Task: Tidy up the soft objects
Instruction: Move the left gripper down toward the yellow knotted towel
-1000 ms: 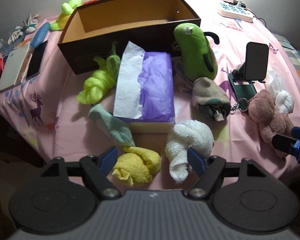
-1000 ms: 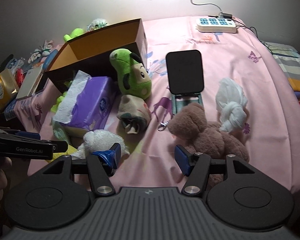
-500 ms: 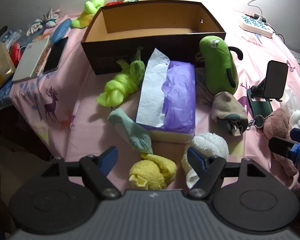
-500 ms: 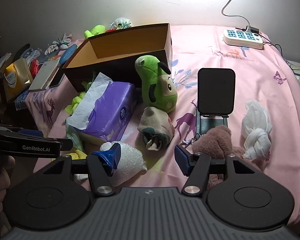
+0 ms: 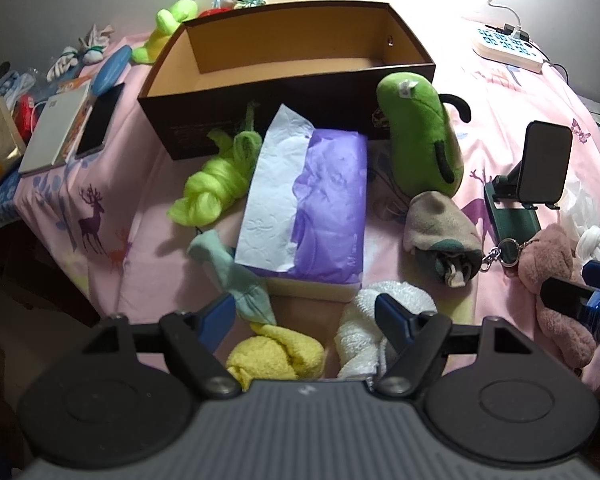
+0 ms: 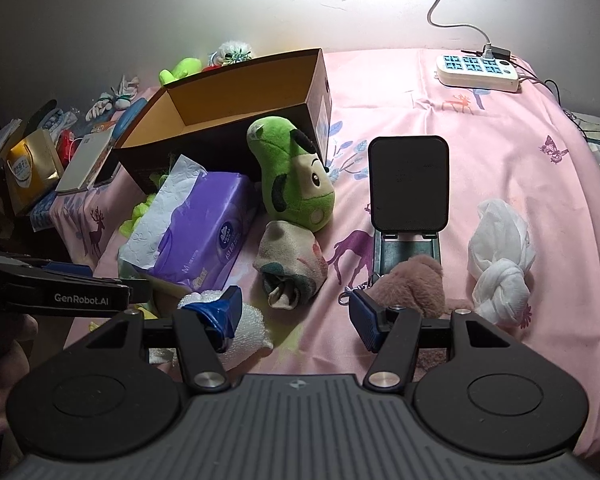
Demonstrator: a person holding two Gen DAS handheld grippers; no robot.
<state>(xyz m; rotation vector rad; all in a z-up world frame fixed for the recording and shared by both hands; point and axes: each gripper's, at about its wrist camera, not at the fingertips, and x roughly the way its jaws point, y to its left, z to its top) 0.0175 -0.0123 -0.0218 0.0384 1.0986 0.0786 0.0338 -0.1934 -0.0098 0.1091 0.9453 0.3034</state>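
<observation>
An open brown box (image 5: 284, 92) stands at the back of the pink bed, also in the right wrist view (image 6: 228, 120). In front of it lie a green plush (image 5: 420, 136), a purple tissue pack (image 5: 312, 200), a lime knotted cloth (image 5: 216, 184), a teal cloth (image 5: 236, 276), a yellow cloth (image 5: 276, 354), a white knotted towel (image 5: 384, 320), a beige rolled sock (image 5: 440, 236) and a pink plush (image 5: 556, 288). My left gripper (image 5: 304, 316) is open above the yellow cloth and white towel. My right gripper (image 6: 296, 312) is open, empty, near the pink plush (image 6: 412, 284).
A black phone stand (image 6: 408, 200) sits right of the green plush, with a white knotted bag (image 6: 500, 256) beyond it. A power strip (image 6: 478, 68) lies at the far right. Books and bags (image 5: 56, 128) crowd the left edge. The bed's near edge is close.
Both grippers have pulled back and up from the bed, so more of the box and objects shows. Nothing was grasped; the objects have not moved.
</observation>
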